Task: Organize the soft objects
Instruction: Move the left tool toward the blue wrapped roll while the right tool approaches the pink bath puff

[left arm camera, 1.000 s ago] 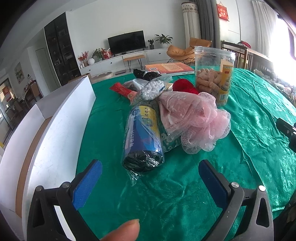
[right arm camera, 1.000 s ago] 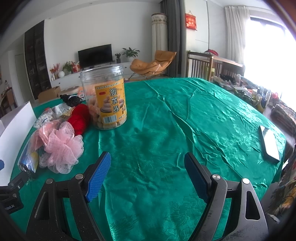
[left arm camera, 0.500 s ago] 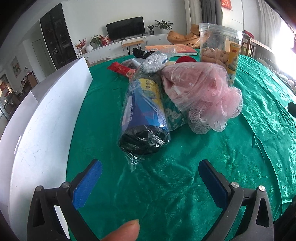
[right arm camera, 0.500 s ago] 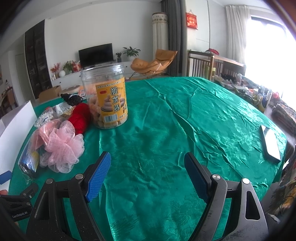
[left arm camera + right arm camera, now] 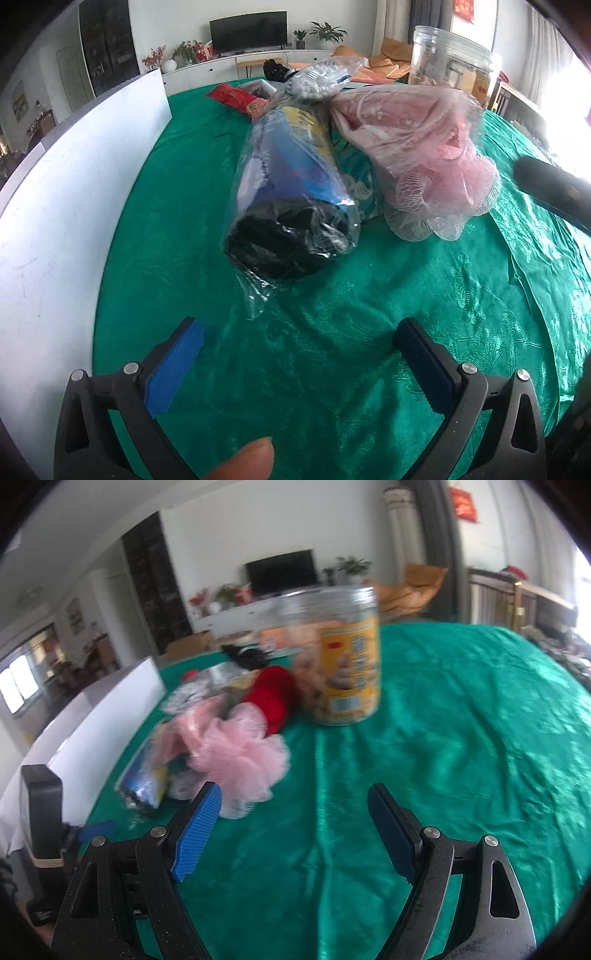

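We see the left gripper (image 5: 301,363) angled down with jaws spread wide and nothing between them; just ahead lies one plastic-wrapped roll (image 5: 291,206), one pink mesh puff (image 5: 436,173) to its right. The right gripper (image 5: 295,827) is equally wide and empty — its view blurred — with one snack jar (image 5: 336,657) beyond and one red soft item (image 5: 275,696) half hidden.

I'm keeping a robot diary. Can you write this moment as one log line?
left gripper: open, empty | right gripper: open, empty | nearest: plastic-wrapped roll, pink mesh pouf | tablecloth: green
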Demonstrator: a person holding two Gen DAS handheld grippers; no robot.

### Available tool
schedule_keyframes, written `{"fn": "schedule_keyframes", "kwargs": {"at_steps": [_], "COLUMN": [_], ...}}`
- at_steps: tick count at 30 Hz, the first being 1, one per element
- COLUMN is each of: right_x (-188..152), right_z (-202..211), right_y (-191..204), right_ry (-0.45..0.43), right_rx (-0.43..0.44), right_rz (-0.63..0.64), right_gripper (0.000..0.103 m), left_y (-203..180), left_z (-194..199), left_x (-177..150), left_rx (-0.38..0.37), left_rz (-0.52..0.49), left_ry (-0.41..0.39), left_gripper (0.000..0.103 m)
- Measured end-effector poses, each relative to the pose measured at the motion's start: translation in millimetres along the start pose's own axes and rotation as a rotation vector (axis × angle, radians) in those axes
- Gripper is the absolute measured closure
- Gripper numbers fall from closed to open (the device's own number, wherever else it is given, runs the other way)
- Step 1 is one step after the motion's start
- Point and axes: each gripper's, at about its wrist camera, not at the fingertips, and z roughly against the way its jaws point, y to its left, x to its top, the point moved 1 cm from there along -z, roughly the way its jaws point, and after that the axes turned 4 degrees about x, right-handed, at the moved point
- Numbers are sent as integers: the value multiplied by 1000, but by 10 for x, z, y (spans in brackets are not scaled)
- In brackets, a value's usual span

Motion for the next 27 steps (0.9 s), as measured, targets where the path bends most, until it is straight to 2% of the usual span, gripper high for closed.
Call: {"fn": "schedule_keyframes", "kwargs": {"at_steps": [2,5,6,7,8,9,11,14,16,18,19,20,27], "right_x": [117,176,163,145,133,119,70,-36,-123,-215,-250,-270,-333], "right_z": [-308,-749,-834,-850,-804,-714,-398,-16,104,142,194,218,363], "right_y": [94,128,97,49,-3,-73,-227,-572,-747,-851,-895,-929,-972], "right_ry": [79,212,241,250,241,212,117,32,32,47,49,48,49], "right_rx": [60,77,67,62,56,48,-33,-176,-274,-324,-332,-333,-380], "right_rz": [15,22,8,-17,-51,-91,-149,-240,-258,-300,-347,-383,-397], "right_gripper": [19,21,27,56,72,76,77,75,71,60,37,19,20], "left_y": [14,23,25,25,29,40,39,31,26,23,31,36,48], "left_z": [6,1,-2,2,3,5,7,51,66,72,71,74,73], "left_x": [3,2,11,20,8,-6,-10,-70,-83,-86,-88,-97,-101], "left_rx": [-5,-5,-6,-7,-7,-7,-3,1,2,2,2,2,-4], "left_rz": [-5,-4,-4,-4,-3,-2,5,14,17,19,19,18,8], "left_ry": [-3,-7,-8,-9,-12,-16,-21,-26,-28,-30,-32,-34,-40], "left_gripper": [0,0,0,0,0,0,0,0,0,0,0,0,0]}}
